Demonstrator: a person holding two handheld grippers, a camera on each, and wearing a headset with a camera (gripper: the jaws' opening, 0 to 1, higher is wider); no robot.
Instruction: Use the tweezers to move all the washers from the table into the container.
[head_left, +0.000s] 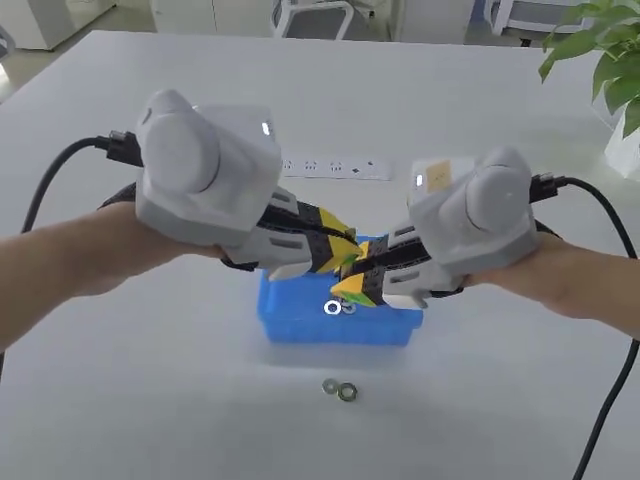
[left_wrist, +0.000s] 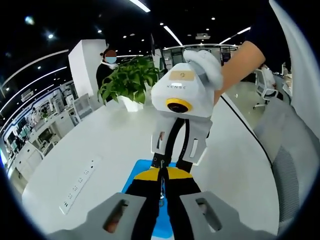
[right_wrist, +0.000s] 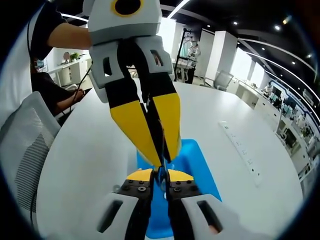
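Note:
A blue container (head_left: 300, 325) sits mid-table, and above it the two grippers meet tip to tip. My left gripper (head_left: 345, 250) comes in from the left and my right gripper (head_left: 352, 285) from the right. In the right gripper view, the yellow jaws of the left gripper (right_wrist: 162, 159) and my right gripper (right_wrist: 160, 175) are both shut on the thin metal tweezers (right_wrist: 161, 167). The tweezers (left_wrist: 162, 189) also show as a sliver between the left gripper's jaws. Two washers (head_left: 339, 306) lie inside the container. Two more washers (head_left: 339, 389) rest on the table in front of it.
A white power strip (head_left: 335, 167) lies behind the container. A potted plant (head_left: 600, 60) stands at the far right corner. Black cables (head_left: 60, 165) trail from both grippers. Office chairs stand beyond the table's far edge.

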